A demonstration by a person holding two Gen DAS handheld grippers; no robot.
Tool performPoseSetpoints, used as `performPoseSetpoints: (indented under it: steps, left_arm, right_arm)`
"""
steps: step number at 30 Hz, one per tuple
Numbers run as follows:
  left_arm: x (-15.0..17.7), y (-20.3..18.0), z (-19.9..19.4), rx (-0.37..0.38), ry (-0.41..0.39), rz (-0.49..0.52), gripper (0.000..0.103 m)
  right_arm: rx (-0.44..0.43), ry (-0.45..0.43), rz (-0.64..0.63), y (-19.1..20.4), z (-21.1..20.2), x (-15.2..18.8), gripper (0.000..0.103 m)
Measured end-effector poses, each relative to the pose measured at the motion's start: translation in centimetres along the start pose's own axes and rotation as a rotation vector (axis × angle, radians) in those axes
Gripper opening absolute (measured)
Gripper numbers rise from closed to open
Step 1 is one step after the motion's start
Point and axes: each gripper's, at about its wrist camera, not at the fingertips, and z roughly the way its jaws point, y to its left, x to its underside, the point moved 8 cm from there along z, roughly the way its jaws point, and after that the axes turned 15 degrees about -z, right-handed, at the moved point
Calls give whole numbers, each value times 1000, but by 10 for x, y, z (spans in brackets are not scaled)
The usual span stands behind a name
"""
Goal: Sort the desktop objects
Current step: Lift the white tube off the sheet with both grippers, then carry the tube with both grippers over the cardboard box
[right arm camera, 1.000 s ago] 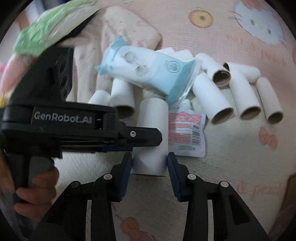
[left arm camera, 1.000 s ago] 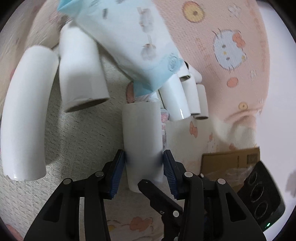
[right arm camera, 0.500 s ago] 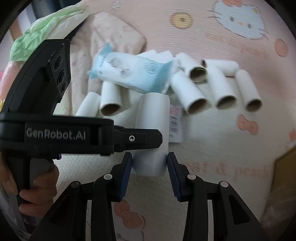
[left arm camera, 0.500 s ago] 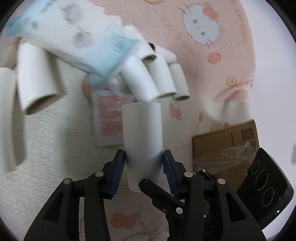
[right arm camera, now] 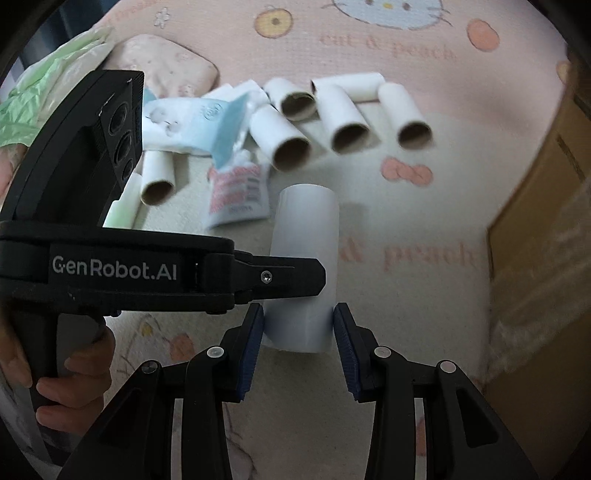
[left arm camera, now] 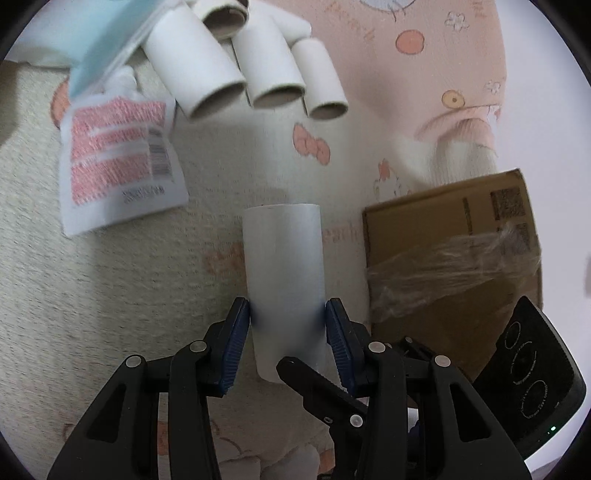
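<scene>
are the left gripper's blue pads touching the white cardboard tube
Touching. The left wrist view shows the left gripper with both blue pads pressed against the sides of the white cardboard tube, no gap.

"GenRobot.AI" stands in white letters on the black side of the left gripper's body (right arm camera: 114, 267), seen from the right wrist camera. On the pink blanket (right arm camera: 424, 206), "cat & peach" is woven in pale pink just under the cartoon cat face (right arm camera: 388, 7), and lower down "& peach" shows again, the start hidden behind the held paper tube (right arm camera: 304, 258). In the left wrist view only "peach" fragments of that lettering show. The white sachet (left arm camera: 118, 166) carries pink print blocks and a barcode, too blurred to read. The cardboard box (left arm camera: 454, 236) bears dark label patches and a line of print, also illegible.
</scene>
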Motion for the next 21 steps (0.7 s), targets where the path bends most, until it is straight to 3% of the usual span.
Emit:
performPoseSetpoints:
  steps: [7,11,15,21]
  left_arm:
    - [-6,2,1,1,33,-38,47]
    - [-21,-3,-6,-26,-37,-6,48]
    - [-27,-8,8,-83,21,41,49]
    - [-28,-10,9,-80,9,50,49]
  right_arm:
    - [-52,-6,45,-9,-2,3,37]
    - [-42,-11,36,-11,-6,4,37]
    - [-48,-5,43,-13,-6,2,37]
    - [-73,11,66,-20,-5,-3,37]
